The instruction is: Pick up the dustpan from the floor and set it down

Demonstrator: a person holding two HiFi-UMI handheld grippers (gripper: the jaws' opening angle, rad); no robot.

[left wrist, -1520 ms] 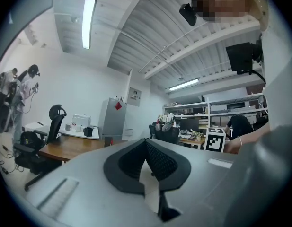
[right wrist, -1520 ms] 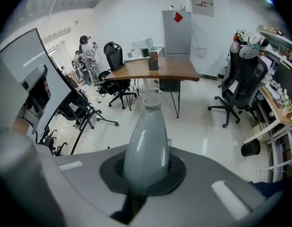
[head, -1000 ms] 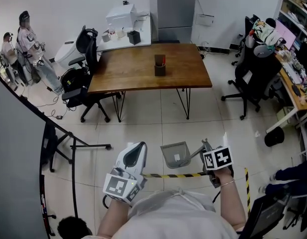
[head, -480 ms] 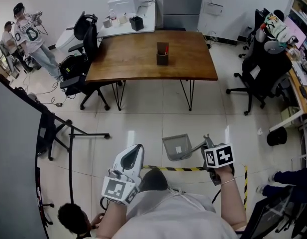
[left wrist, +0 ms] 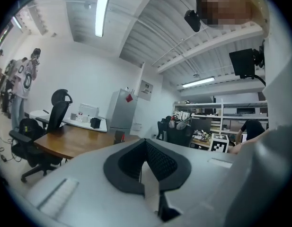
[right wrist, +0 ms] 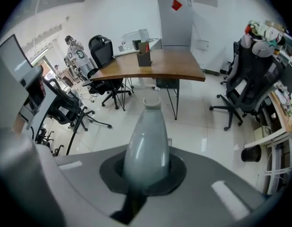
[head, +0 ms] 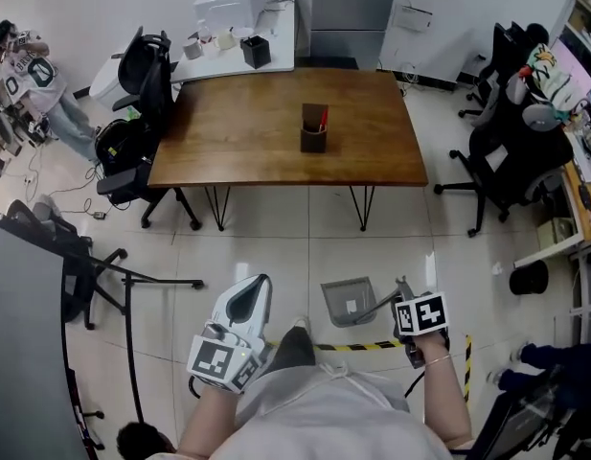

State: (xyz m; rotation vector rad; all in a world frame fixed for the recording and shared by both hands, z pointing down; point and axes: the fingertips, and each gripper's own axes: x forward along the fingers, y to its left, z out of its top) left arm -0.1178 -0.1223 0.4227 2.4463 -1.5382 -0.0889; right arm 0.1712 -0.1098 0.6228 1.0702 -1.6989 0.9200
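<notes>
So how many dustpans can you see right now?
1: the grey dustpan, over the floor ahead, its handle in the right gripper. Others may be hidden.

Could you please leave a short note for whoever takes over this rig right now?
Right gripper: shut on the handle of the dustpan, pointing steeply down.
Left gripper: shut, nothing in it.
The grey dustpan hangs from the right gripper over the floor tiles, just beyond the striped tape; it looks lifted.
Done: pickup. Left: set it down.
</notes>
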